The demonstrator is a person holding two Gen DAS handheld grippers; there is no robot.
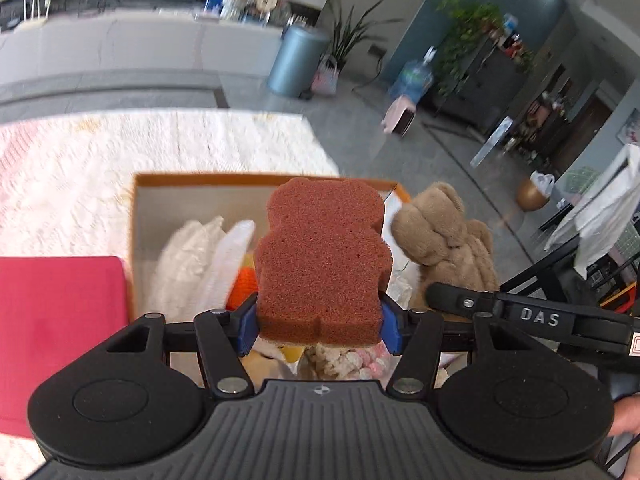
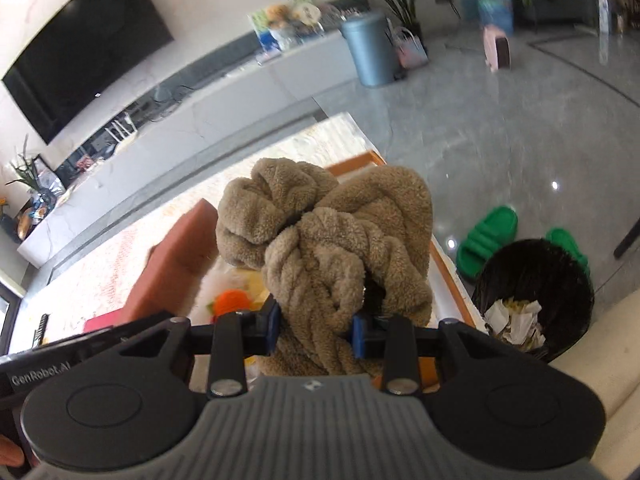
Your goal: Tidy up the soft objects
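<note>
My left gripper is shut on a brown bear-shaped sponge, held upright above an orange-rimmed box. White plush pieces and something orange lie inside the box. My right gripper is shut on a tan knotted plush cushion, which hangs over the same box's right rim. That tan plush also shows at the right in the left wrist view, with the right gripper's black arm under it. The sponge's brown edge appears at the left in the right wrist view.
The box rests on a pale patterned cloth beside a red cloth. A black waste bin with paper and green slippers stand on the grey floor to the right. A blue bin and a long cabinet lie beyond.
</note>
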